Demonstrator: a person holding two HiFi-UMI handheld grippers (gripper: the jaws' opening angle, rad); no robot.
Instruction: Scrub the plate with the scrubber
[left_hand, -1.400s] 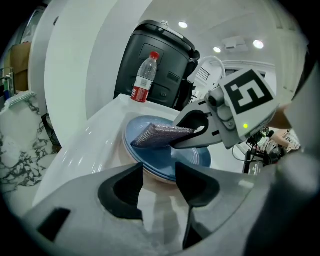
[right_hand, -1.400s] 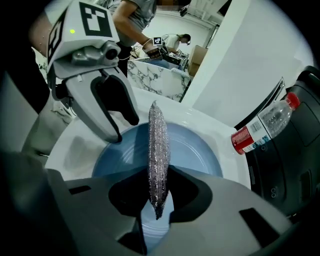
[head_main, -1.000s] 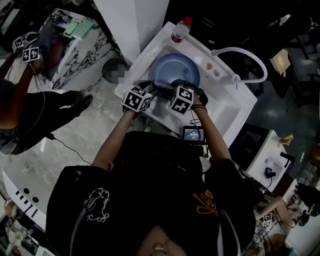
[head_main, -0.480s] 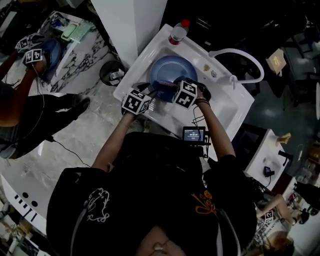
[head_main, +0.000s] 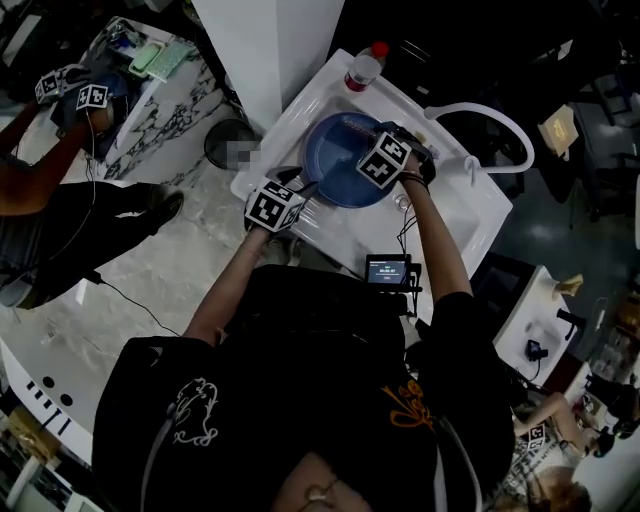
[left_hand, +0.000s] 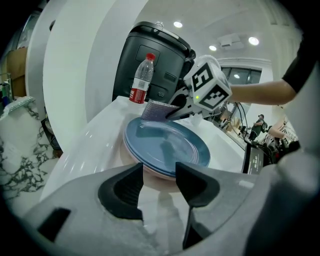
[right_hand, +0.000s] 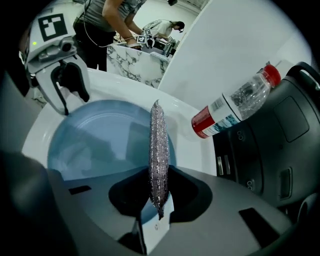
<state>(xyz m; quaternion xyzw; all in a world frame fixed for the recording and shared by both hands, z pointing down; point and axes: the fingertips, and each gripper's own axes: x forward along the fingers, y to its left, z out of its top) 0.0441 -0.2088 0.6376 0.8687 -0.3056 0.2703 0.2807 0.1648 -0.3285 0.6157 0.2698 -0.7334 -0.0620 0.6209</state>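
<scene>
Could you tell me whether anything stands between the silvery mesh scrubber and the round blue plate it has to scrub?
Nothing visible does. The right gripper holds the silvery mesh scrubber edge-on over the round blue plate, bare surface beneath it. The left gripper is at the opposite rim, clear of it.

The head view is dim, its right side and lower half nearly black; only the white sink (head_main: 462, 212) stands out bright. Both gripper views bend strongly, with black vignetted corners. In the left gripper view, round ceiling lights (left_hand: 176, 24) at upper centre lay a soft sheen on the plate (left_hand: 170, 145). The scrubber (right_hand: 159, 150) glints sharply.
</scene>
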